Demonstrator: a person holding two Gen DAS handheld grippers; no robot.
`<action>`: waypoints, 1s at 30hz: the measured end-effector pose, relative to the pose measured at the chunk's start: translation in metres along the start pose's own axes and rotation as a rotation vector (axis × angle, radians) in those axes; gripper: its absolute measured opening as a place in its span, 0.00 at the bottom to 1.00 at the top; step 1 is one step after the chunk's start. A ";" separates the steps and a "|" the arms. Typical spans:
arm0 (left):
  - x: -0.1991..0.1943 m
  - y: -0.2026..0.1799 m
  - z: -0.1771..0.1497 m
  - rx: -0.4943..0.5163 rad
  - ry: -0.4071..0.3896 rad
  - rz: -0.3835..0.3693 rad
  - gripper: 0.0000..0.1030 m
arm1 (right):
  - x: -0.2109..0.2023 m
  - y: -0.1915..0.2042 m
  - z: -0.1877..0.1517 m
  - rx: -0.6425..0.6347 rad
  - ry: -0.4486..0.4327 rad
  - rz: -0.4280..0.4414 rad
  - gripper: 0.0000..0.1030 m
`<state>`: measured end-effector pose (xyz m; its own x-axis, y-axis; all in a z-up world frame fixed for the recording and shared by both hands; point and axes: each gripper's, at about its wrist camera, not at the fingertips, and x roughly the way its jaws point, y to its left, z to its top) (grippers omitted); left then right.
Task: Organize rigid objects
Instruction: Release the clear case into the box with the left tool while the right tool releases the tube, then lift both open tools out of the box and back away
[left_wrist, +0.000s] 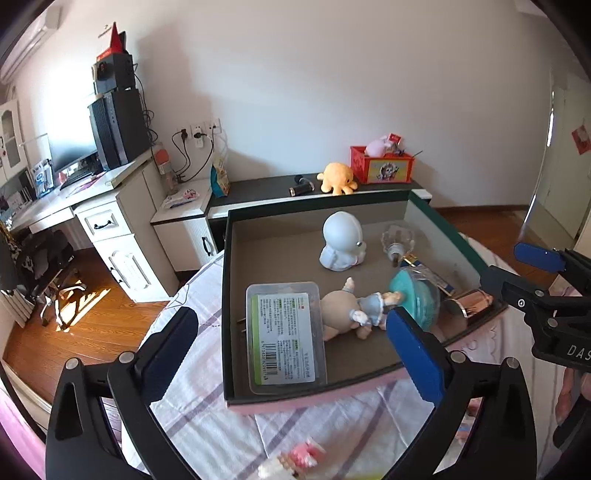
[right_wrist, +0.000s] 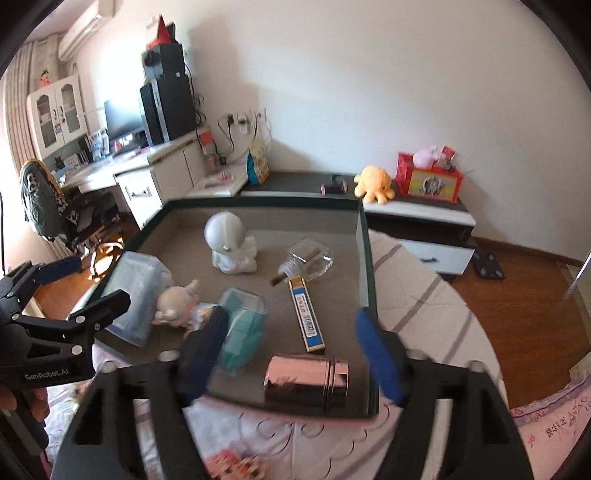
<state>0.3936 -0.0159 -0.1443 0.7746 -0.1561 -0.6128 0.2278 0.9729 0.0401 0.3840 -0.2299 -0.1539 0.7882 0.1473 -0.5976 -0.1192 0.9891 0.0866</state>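
Both tools stand spread and empty: left tool (left_wrist: 291, 332), right tool (right_wrist: 291, 350), each hovering over the near rim of the box (right_wrist: 364, 236) on the bed. Collected inside, centre frame: one astronaut figure (right_wrist: 231, 240), one doll (right_wrist: 177, 302), one plastic case (left_wrist: 284, 336), one teal container (right_wrist: 242, 332), one metallic cylinder (right_wrist: 306, 380), one slim blue-and-gold pack (right_wrist: 306, 314), one glass piece (right_wrist: 306, 262). Grouping looks deliberate; pink items lie outside, lower edge.

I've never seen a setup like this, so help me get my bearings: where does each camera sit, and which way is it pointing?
Left wrist: rides the left gripper, looking along its open blue-padded fingers into the box from its left front corner; the right gripper shows at the right edge.
Right wrist: rides the right gripper, open, over the box's front edge near the rose-gold cylinder; the left gripper shows at left.
Shared: box, white figurine, doll.
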 end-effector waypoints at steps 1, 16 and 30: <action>-0.013 0.001 -0.003 -0.012 -0.021 -0.005 1.00 | -0.011 0.004 -0.002 0.003 -0.017 0.004 0.80; -0.182 -0.014 -0.077 -0.110 -0.202 0.047 1.00 | -0.175 0.078 -0.066 -0.019 -0.218 0.013 0.86; -0.275 -0.028 -0.105 -0.095 -0.349 0.073 1.00 | -0.268 0.096 -0.103 -0.035 -0.343 -0.069 0.87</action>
<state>0.1124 0.0172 -0.0595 0.9453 -0.1188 -0.3040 0.1216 0.9925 -0.0095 0.0998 -0.1747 -0.0675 0.9513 0.0788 -0.2981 -0.0749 0.9969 0.0246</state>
